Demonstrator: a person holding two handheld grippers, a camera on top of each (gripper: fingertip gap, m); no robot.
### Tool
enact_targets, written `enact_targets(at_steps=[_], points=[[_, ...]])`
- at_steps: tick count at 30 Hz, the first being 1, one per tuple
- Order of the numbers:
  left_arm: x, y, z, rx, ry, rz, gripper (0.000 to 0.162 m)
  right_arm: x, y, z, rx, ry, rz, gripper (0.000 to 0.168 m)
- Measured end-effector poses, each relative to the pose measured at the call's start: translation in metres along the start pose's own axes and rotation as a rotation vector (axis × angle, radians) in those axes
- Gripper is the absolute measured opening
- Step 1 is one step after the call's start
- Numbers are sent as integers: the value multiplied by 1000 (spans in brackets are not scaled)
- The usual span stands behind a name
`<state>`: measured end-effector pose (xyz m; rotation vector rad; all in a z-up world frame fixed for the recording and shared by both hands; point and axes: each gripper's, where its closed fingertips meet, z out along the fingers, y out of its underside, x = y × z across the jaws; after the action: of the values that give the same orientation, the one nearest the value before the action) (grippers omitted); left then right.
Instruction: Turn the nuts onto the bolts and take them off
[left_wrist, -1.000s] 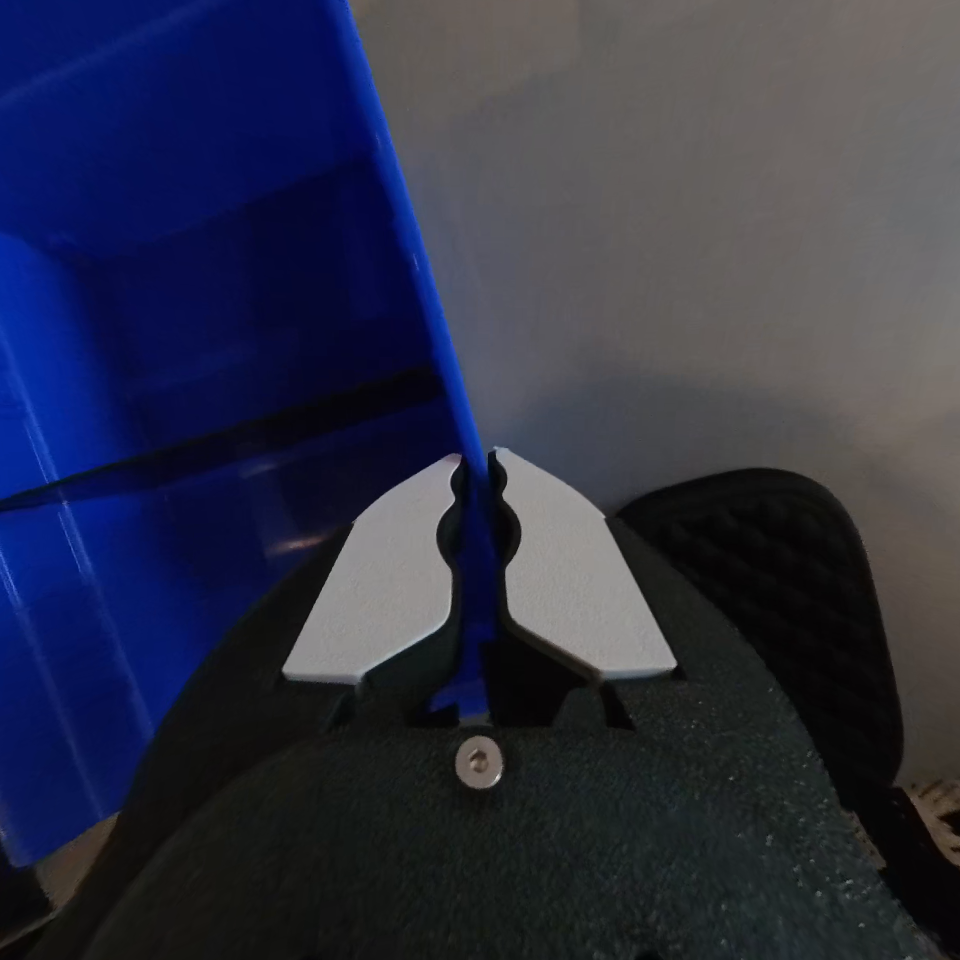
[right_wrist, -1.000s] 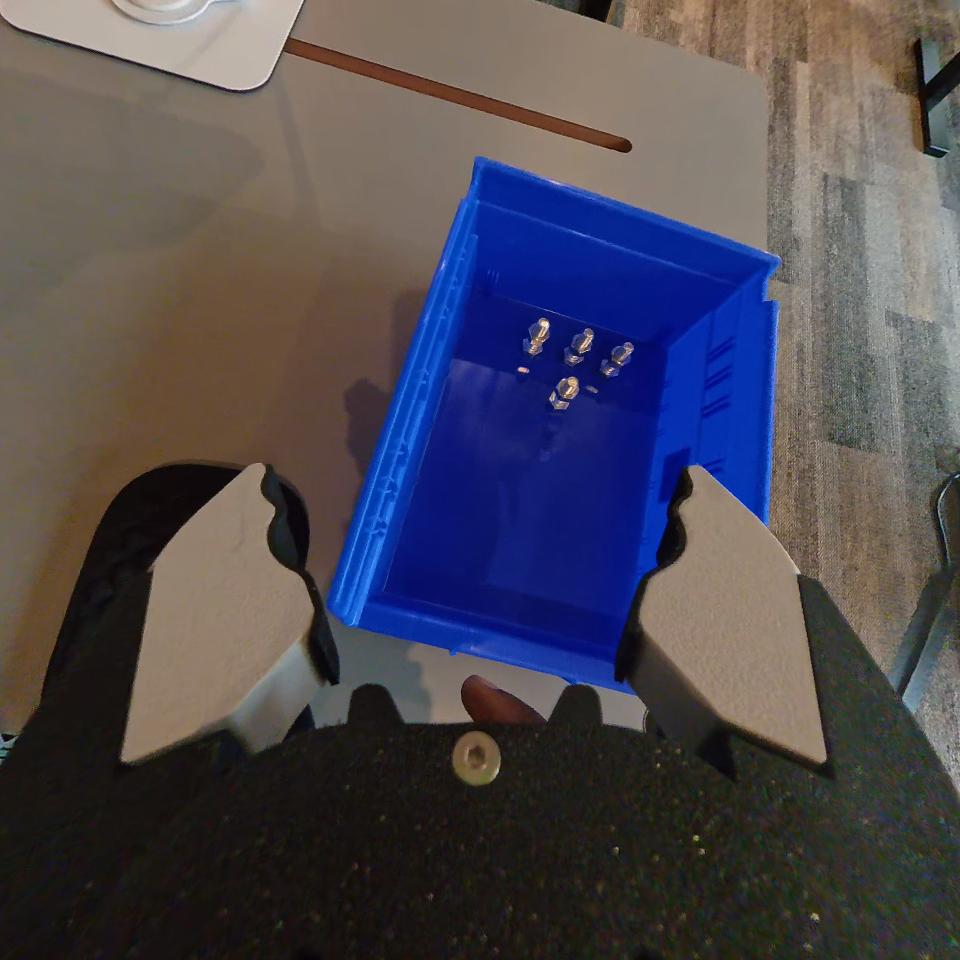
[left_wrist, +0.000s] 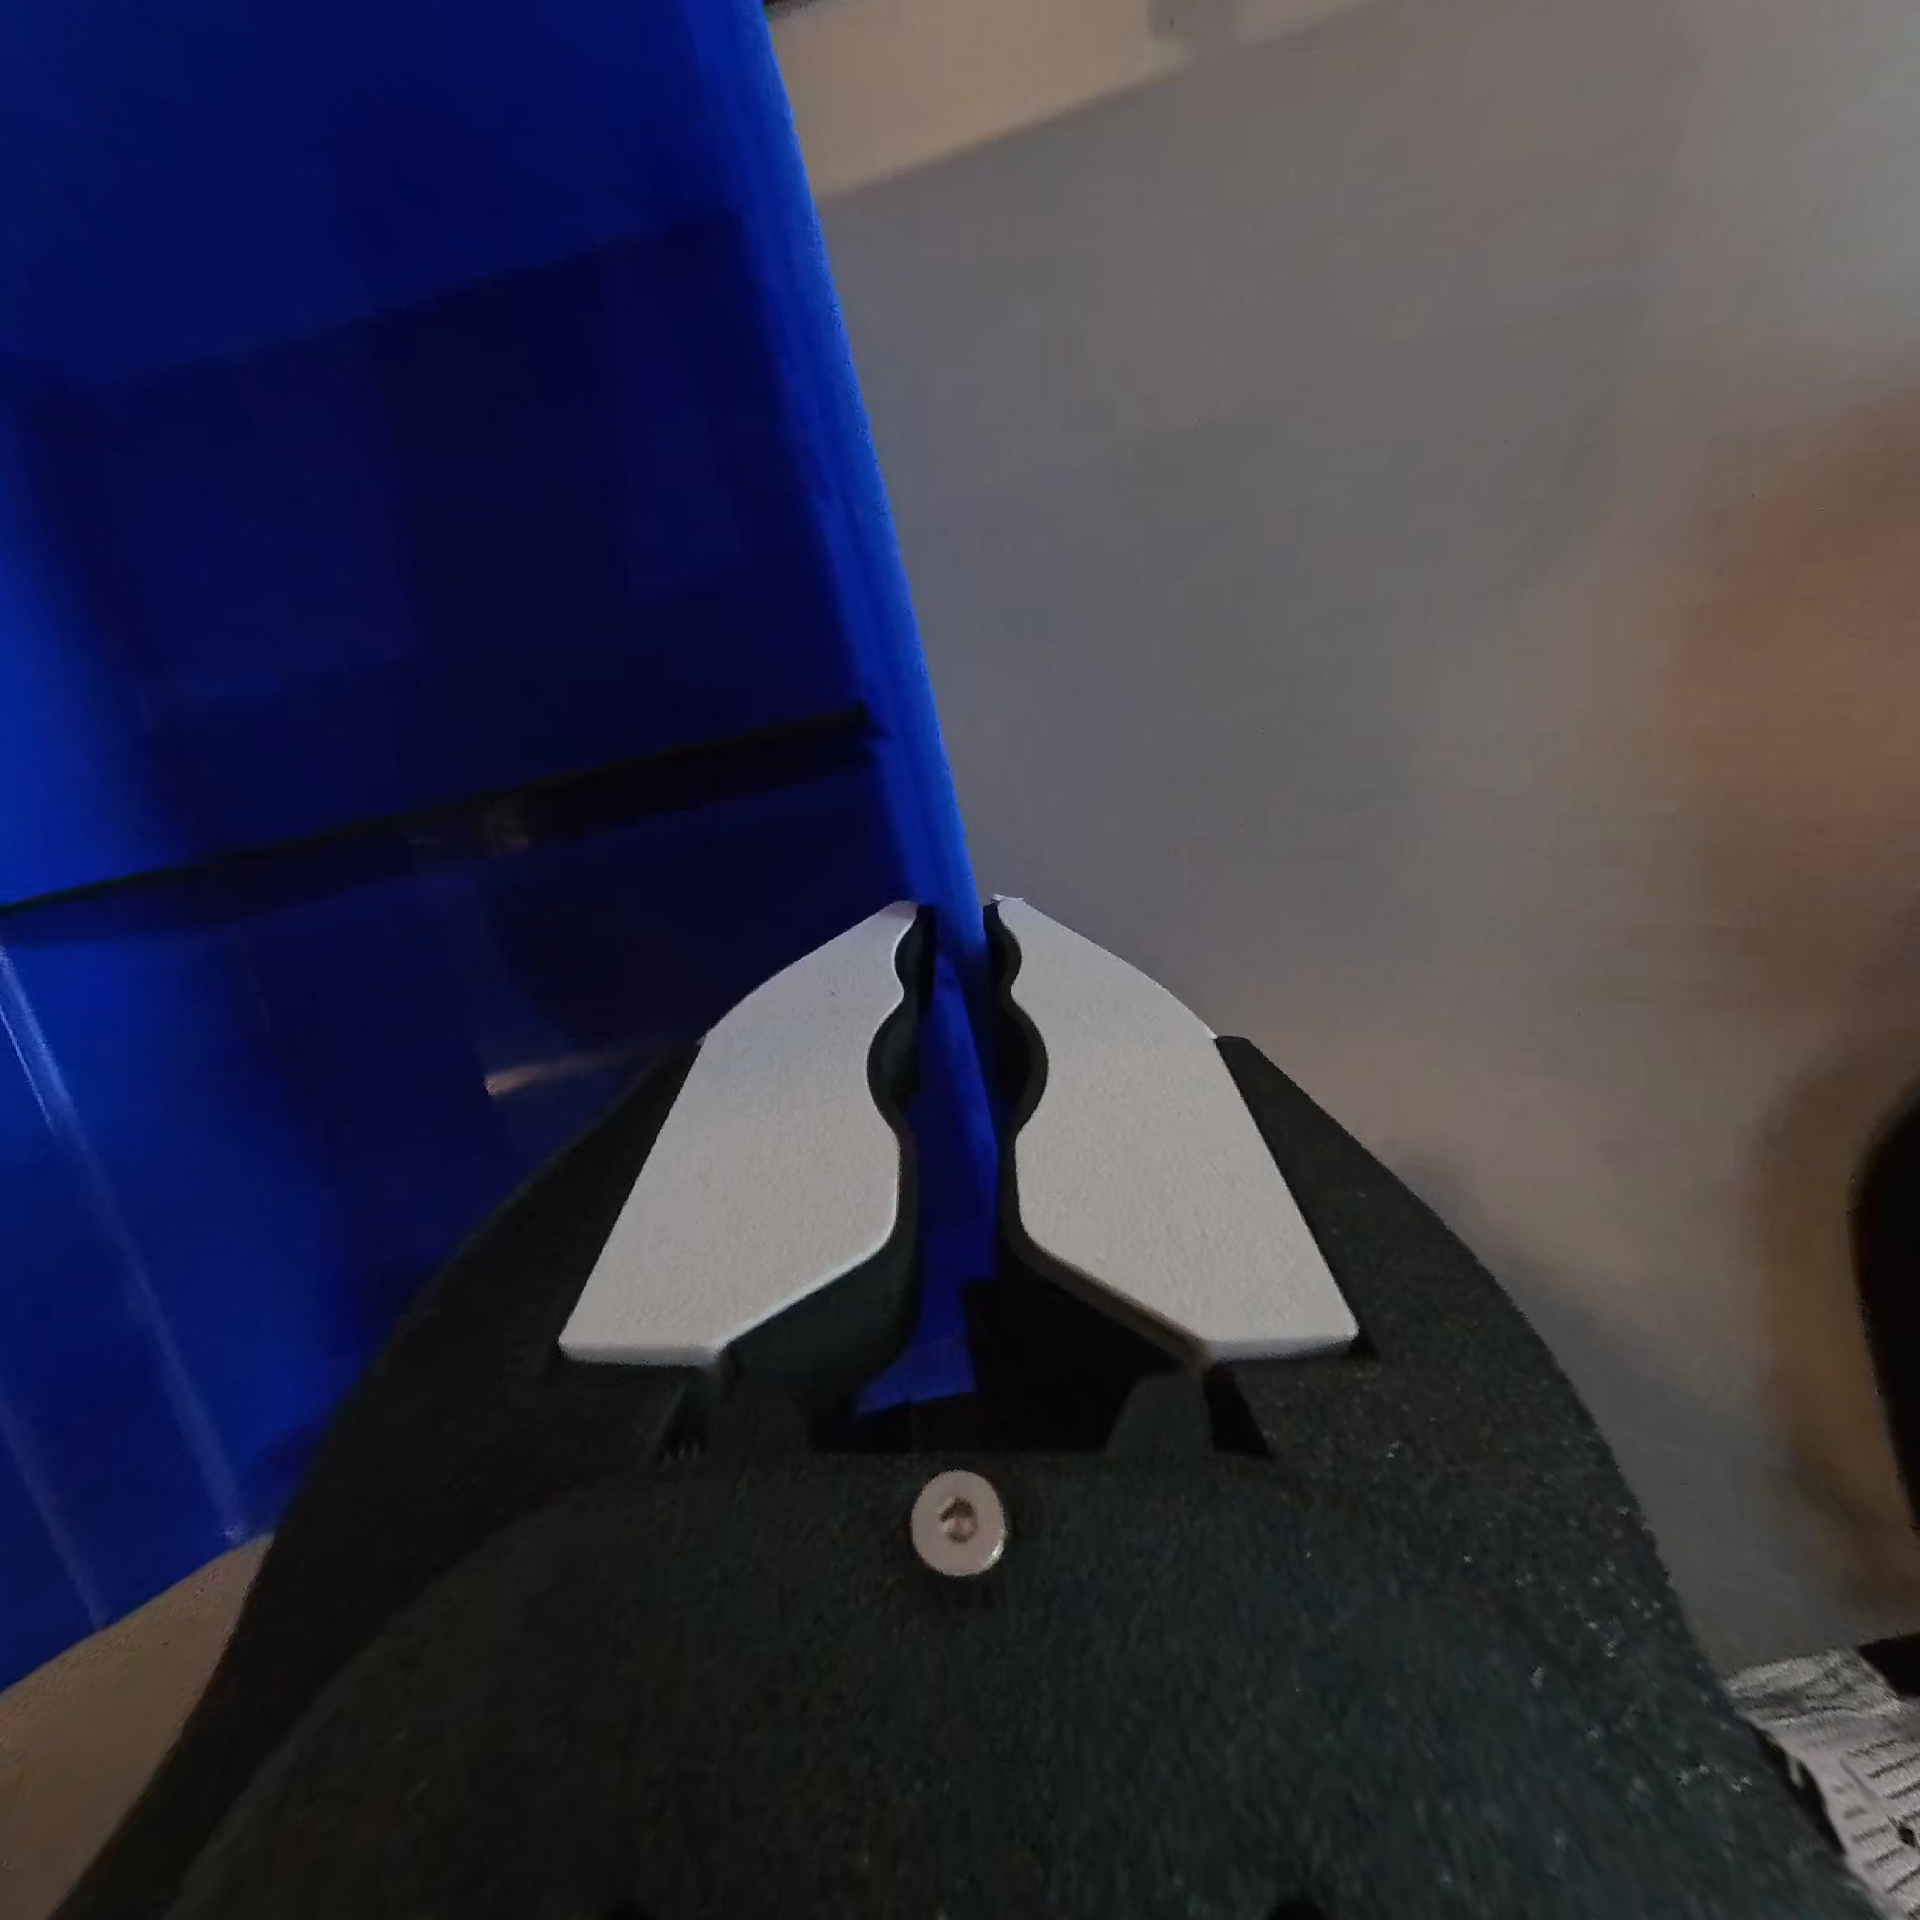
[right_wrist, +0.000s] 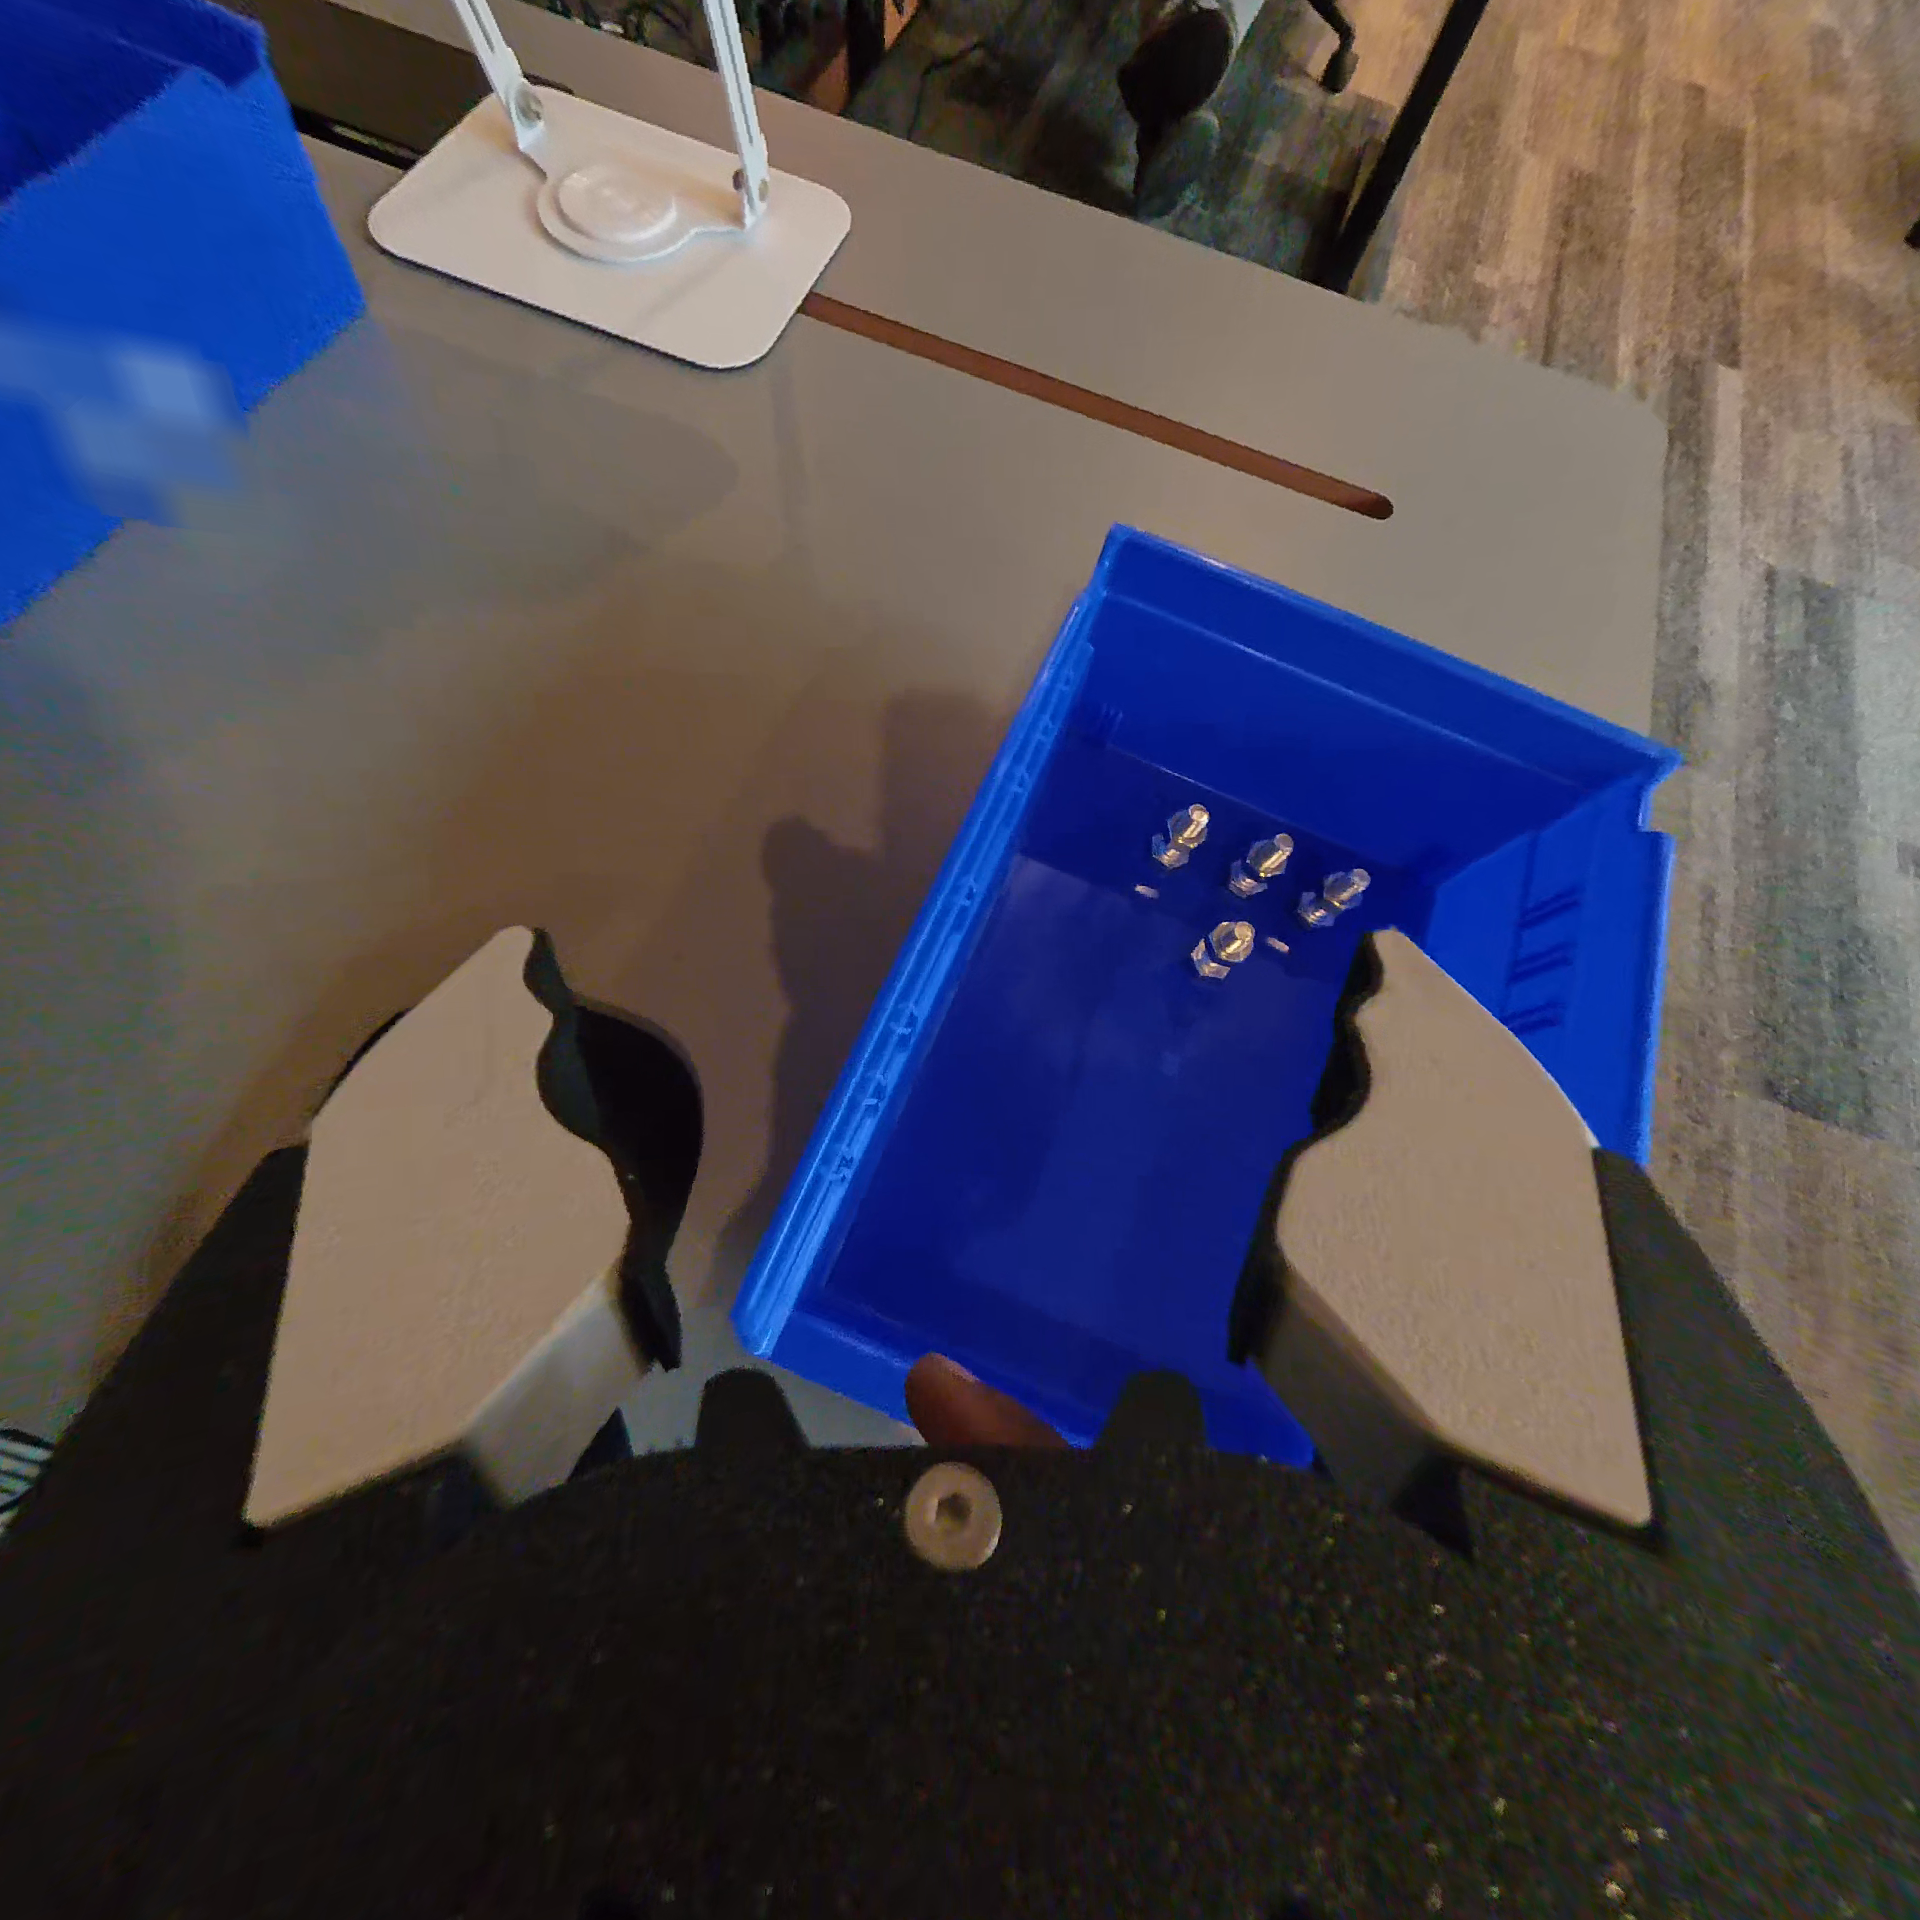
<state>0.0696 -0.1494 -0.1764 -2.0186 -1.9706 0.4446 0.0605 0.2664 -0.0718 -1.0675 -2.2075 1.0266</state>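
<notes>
A: Dim, warm light is falling on the grey table (right_wrist: 520, 831), and the blue bin (right_wrist: 1195, 1143) is throwing a soft shadow to its left.

B: A second bin (right_wrist: 135, 312) at the far left is smearing with blur. The edges are bending from the wide lens. In the left wrist view, the background is looking soft and unfocused.

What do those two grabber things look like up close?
Each hand-held gripper, left and right, has a rough, speckled black body with one silver hex screw in the middle. Its two fingers are flat, pale grey plates with pointed tips, and their inner edges are wavy and lined in black. No cables or sleeves show.
</notes>
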Motion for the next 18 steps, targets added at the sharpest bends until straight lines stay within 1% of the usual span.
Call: enact_targets(at_steps=[10,18], points=[[70,-9,3,-14,43,8,10,-2,17,1,33,-72,46,135],[117,-16,6,-7,60,34,11,1,24,-5,29,-82,41,134]])
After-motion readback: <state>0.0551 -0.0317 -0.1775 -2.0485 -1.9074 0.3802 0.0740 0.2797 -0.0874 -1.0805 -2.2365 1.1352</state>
